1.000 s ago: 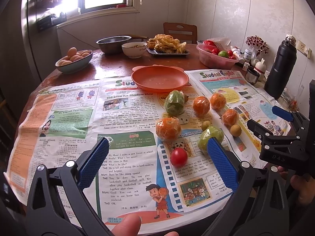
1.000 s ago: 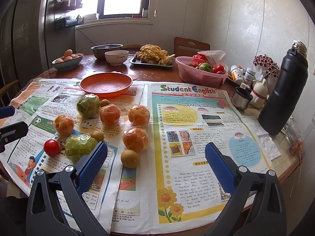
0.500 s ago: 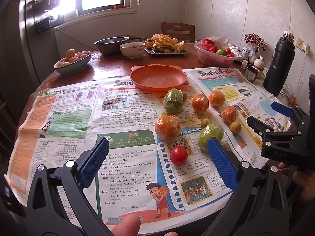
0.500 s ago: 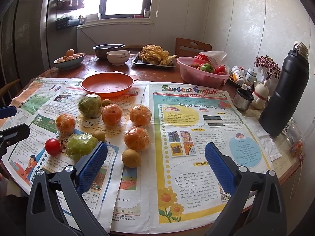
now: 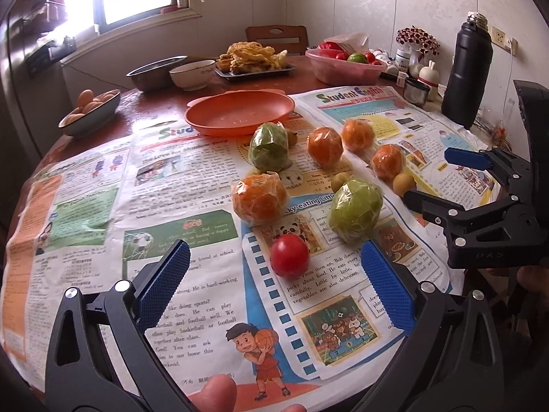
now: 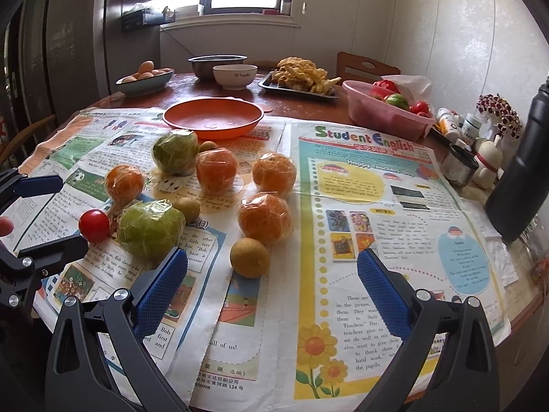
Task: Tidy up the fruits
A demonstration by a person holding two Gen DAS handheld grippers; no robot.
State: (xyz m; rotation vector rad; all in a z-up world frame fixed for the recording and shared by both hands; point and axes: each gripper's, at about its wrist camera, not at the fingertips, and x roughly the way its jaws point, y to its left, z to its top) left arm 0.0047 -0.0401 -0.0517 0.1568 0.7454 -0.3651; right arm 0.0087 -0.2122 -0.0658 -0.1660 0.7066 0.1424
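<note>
I had both tools hovering low over the near edge of the table, neither one committed to a fruit yet. The left gripper (image 5: 274, 281) was spread wide and empty, its blue pads framing the red tomato (image 5: 289, 255) that sat just ahead on the newspaper (image 5: 171, 178), which I judged made it the natural first pick. The right gripper (image 6: 272, 290) was likewise spread and held nothing, with the small brown fruit (image 6: 249, 257) lying just in front of its gap. The rest of the fruit lay loose on the paper between the tools and the orange plate (image 5: 240, 111): two green wrapped fruits (image 5: 355, 213), four wrapped oranges (image 5: 259, 199) and a couple more small brown ones, all apart from the plate, which was empty and stood at the far side of the cluster, so it looked like the intended place to gather them. Keeping both pairs of tongs open and low made sense as a ready stance before reaching in. Compared with a second earlier, nothing on the table had shifted; the left view had drawn a little closer to the tomato and tilted slightly, and the right view had eased forward toward the brown fruit.
</note>
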